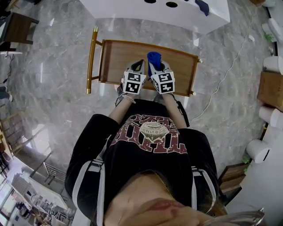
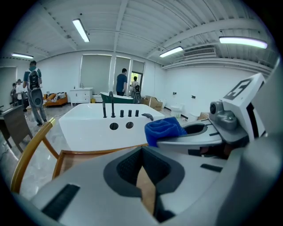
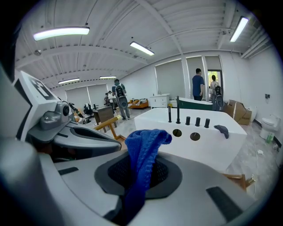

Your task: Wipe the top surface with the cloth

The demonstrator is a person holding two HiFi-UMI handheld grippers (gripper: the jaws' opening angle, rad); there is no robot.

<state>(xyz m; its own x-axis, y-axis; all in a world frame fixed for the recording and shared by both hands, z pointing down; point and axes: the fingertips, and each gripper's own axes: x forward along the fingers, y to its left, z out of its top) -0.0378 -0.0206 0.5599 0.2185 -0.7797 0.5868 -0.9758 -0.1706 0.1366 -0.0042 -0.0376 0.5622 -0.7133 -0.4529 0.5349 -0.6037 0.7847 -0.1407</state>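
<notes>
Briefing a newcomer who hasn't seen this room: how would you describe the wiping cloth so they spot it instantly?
Find the wooden tray-top cart with gold metal frame, before the white fixture with black taps. Over it hang two grey grippers; the crumpled blue knitted cloth sticks out of the jaws of the right gripper. Only it is soft; the left gripper holds nothing.

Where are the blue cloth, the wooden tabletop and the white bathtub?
blue cloth [image 3: 142, 152], right gripper view, the fold sticking up between the jaws.
wooden tabletop [image 1: 117, 62], head view, bare left part.
white bathtub [image 2: 88, 132], left gripper view, front wall.
</notes>
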